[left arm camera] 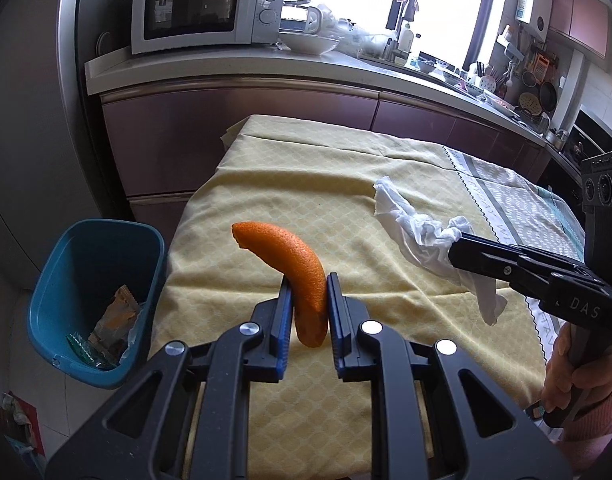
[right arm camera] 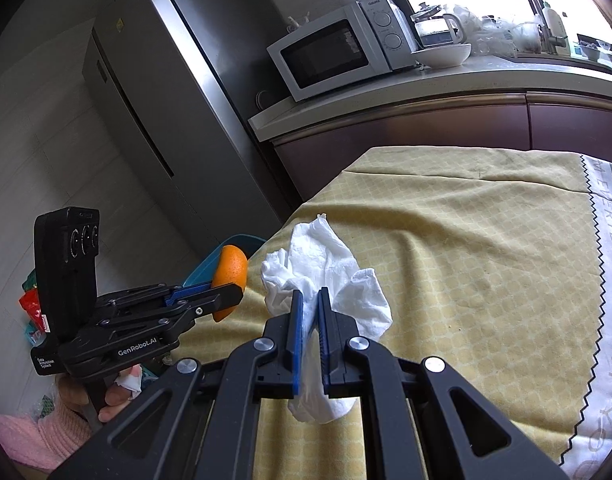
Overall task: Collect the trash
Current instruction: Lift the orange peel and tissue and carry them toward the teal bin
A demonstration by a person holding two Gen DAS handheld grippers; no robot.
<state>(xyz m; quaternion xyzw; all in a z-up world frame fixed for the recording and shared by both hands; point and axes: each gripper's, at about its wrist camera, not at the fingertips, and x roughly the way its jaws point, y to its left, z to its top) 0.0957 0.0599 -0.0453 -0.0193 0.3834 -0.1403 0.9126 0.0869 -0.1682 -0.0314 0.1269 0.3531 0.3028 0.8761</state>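
My left gripper (left arm camera: 309, 280) is shut on a curved strip of orange peel (left arm camera: 289, 256) and holds it above the yellow tablecloth (left arm camera: 306, 168). The peel also shows in the right wrist view (right arm camera: 229, 272), held by the left gripper (right arm camera: 225, 294). My right gripper (right arm camera: 310, 294) is shut on a crumpled white tissue (right arm camera: 326, 260) above the cloth. In the left wrist view the right gripper (left arm camera: 456, 246) comes in from the right with the tissue (left arm camera: 418, 228). A teal trash bin (left arm camera: 85, 300) stands on the floor left of the table, with wrappers inside.
A kitchen counter (left arm camera: 233, 68) behind the table carries a white microwave (left arm camera: 205, 10), a bowl (left arm camera: 310, 42) and dishes. A steel fridge (right arm camera: 153, 100) stands to the left. A patterned grey-white cloth (right arm camera: 610, 280) covers the table's right part.
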